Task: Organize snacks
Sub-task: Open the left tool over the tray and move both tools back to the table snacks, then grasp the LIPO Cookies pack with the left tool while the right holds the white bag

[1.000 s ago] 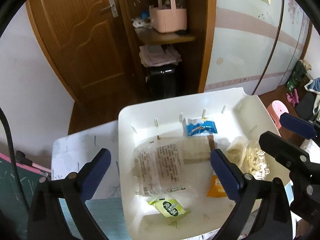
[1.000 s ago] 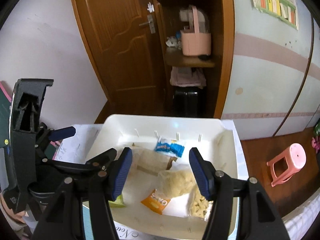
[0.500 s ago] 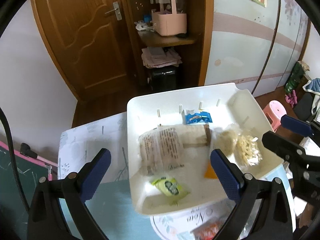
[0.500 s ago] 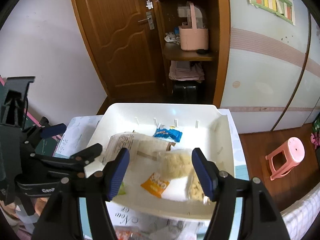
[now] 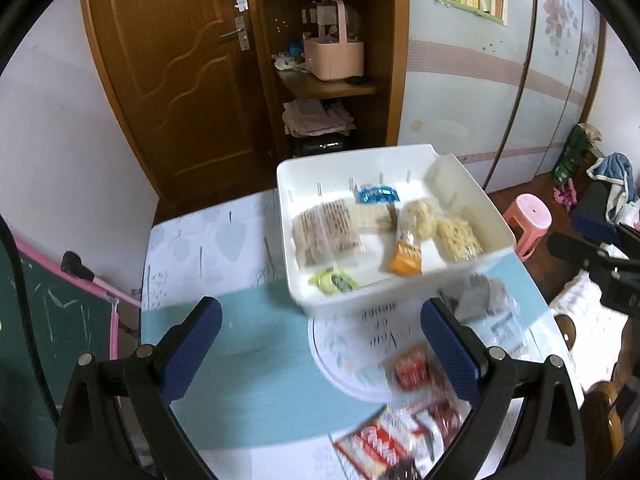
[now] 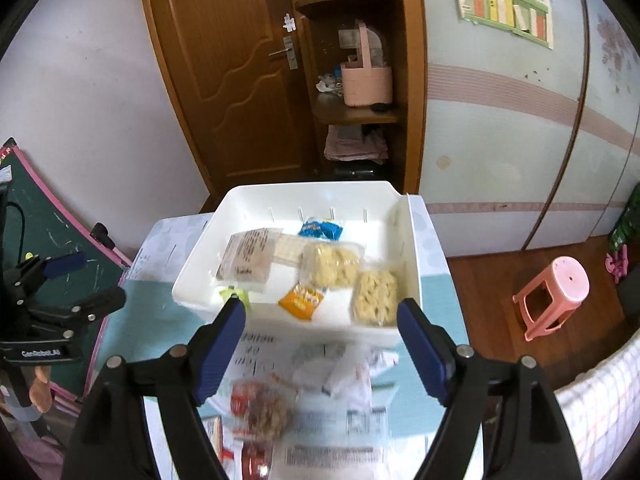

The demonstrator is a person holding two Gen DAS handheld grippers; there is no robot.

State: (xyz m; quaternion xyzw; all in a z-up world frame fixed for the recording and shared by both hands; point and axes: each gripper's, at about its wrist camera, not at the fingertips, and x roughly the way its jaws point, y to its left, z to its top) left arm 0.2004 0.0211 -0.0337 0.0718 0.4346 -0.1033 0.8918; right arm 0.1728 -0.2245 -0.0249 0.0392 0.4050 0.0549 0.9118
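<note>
A white bin (image 5: 492, 216) (image 6: 200, 264) stands at the table's far end with several packets in it: a brown cracker pack (image 5: 324, 232), a blue packet (image 5: 378, 194), an orange packet (image 6: 301, 300), a green one (image 5: 334, 282) and two bags of pale puffs (image 6: 374, 296). Loose red and clear snack packs (image 5: 408, 368) (image 6: 260, 404) lie blurred on the table near me. My left gripper (image 5: 320, 344) hangs open over the blue cloth with nothing between its fingers. My right gripper (image 6: 322, 344) has its jaws opening, with nothing between them, in front of the bin.
A round white plate (image 5: 360, 344) sits under the loose packs on the blue tablecloth (image 5: 256, 392). A green chalkboard (image 6: 44, 216) leans at the left. A pink stool (image 6: 556, 292) stands on the floor at the right. A wooden door and shelf are behind.
Both grippers have pulled back from the bin and risen, so the bin looks smaller and the plate and loose packs have come into view. The right gripper's jaws have spread wider.
</note>
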